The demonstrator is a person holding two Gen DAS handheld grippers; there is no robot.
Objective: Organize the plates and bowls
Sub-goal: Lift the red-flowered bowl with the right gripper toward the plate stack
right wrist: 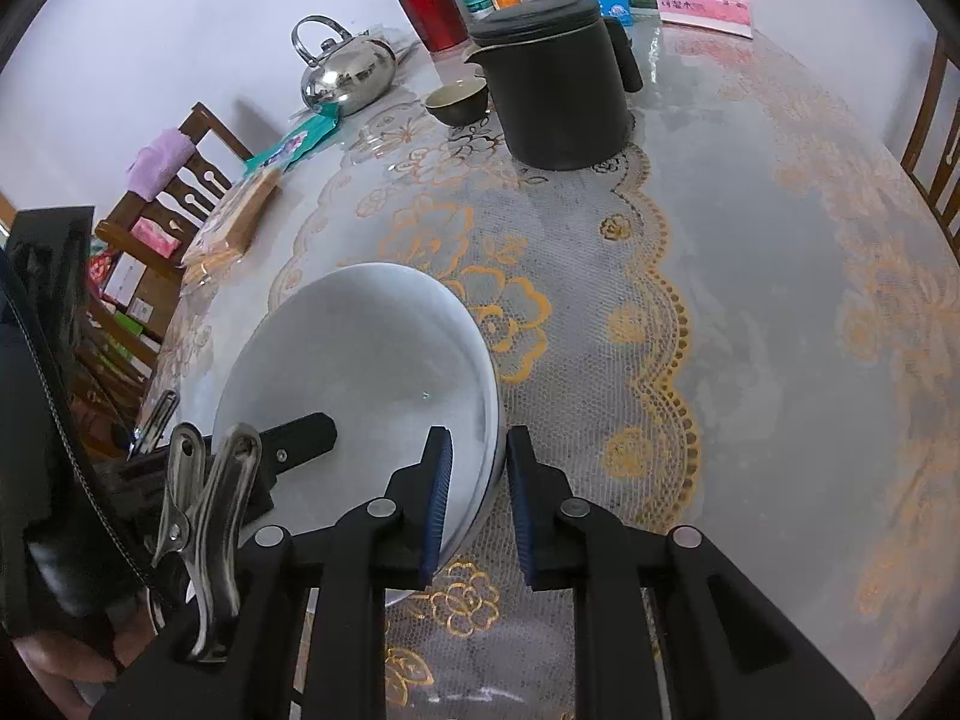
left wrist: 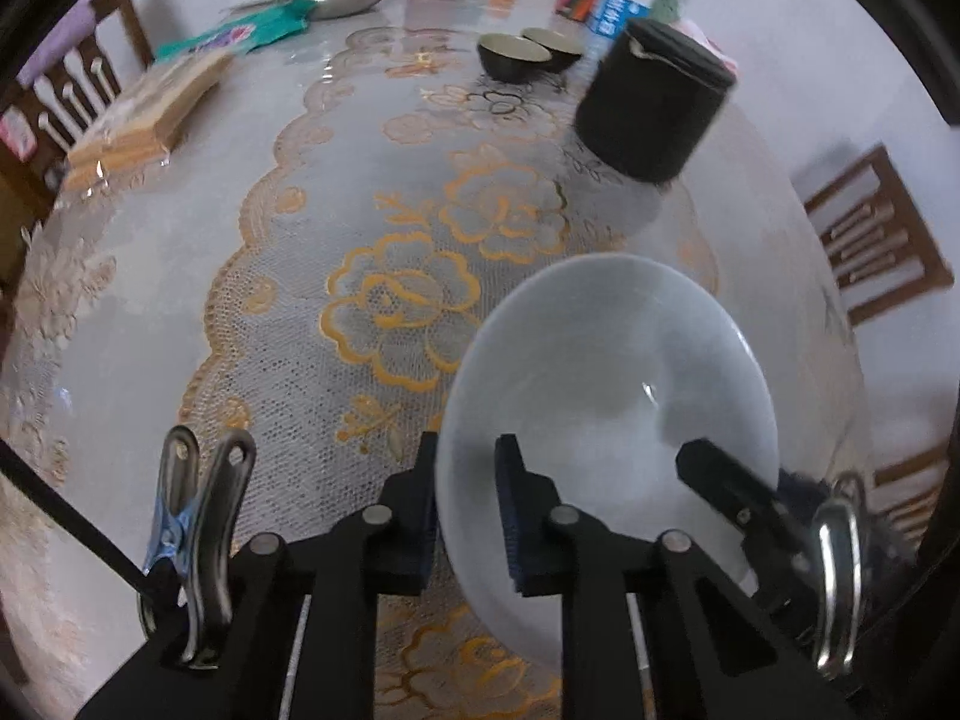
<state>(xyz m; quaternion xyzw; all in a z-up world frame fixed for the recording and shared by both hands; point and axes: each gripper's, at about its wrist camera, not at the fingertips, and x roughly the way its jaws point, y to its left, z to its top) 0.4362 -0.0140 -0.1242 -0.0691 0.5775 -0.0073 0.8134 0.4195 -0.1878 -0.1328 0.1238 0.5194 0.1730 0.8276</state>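
Nearest, the left claw (left wrist: 465, 510) pinches the white bowl's (left wrist: 606, 360) near rim, and the right claw (right wrist: 477, 501) straddles the opposite rim, its pads close on the wall though contact is unclear. The bowl sits on the bench (right wrist: 750, 300), not yet stacked. Farther off, two dark bowls (left wrist: 528, 54) wait, half hidden by the black canister (right wrist: 555, 96) in the right view; no plates show.
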